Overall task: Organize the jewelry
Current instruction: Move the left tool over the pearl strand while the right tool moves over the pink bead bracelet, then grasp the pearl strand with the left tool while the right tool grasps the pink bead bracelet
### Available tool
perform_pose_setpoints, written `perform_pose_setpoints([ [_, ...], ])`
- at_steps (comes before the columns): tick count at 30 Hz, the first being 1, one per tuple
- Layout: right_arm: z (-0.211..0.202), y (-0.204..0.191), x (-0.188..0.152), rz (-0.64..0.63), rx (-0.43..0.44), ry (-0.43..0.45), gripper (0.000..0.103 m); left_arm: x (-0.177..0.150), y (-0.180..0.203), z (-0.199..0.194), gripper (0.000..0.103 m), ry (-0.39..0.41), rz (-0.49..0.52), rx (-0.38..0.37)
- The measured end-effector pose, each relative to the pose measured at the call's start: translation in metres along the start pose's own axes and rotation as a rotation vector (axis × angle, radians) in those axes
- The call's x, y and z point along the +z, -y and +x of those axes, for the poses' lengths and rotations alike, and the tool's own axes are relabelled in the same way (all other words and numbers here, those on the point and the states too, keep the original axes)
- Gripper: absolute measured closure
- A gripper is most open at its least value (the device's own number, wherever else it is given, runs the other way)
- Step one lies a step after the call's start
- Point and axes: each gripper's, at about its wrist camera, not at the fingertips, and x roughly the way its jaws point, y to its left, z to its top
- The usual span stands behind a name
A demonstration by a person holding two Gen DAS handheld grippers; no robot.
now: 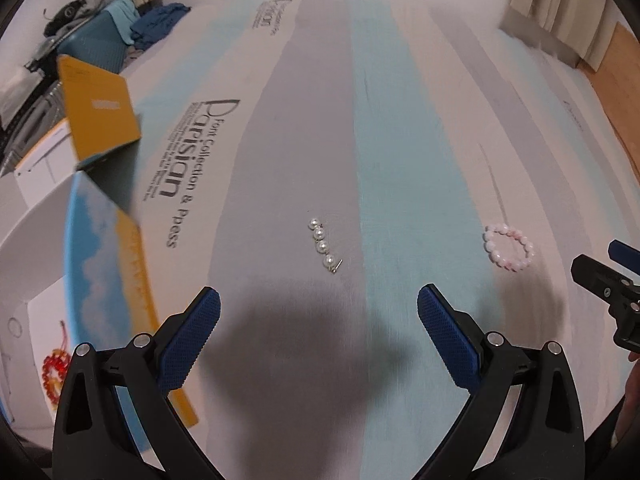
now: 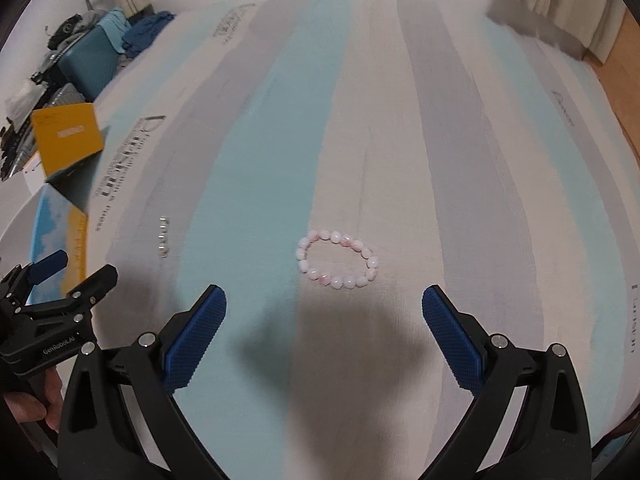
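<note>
A short pearl hair clip lies on the striped bedsheet just ahead of my open, empty left gripper. A pink bead bracelet lies just ahead of my open, empty right gripper; it also shows in the left wrist view. The pearl clip shows small and blurred in the right wrist view. A red bead bracelet lies on white paper inside an open box with a sky-print and yellow wall at far left. The right gripper shows at the left view's right edge.
A yellow box lid stands up behind the open box. A teal suitcase with clothes sits at the back left. Curtains and a wooden floor strip are at the back right. The sheet spreads wide ahead.
</note>
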Motion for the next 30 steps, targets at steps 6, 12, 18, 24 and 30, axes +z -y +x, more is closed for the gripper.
perform_pose_setpoints([
  [6, 0.037, 0.005, 0.009, 0.016, 0.004, -0.050, 0.008, 0.012, 0.000, 0.036, 0.006, -0.043, -0.005, -0.004],
  [12, 0.065, 0.005, 0.017, 0.030, 0.015, -0.088, 0.008, 0.024, -0.001, 0.063, 0.006, -0.070, -0.004, 0.000],
  [18, 0.091, 0.007, 0.024, 0.040, 0.012, -0.126, 0.009, 0.030, -0.001, 0.085, 0.007, -0.094, 0.003, 0.005],
  [24, 0.112, 0.010, 0.027, 0.061, 0.008, -0.156, 0.010, 0.033, 0.003, 0.111, 0.033, -0.148, 0.022, 0.000],
  [30, 0.127, 0.012, 0.025, 0.076, 0.008, -0.188, 0.021, 0.035, 0.006, 0.119, 0.047, -0.155, 0.051, -0.007],
])
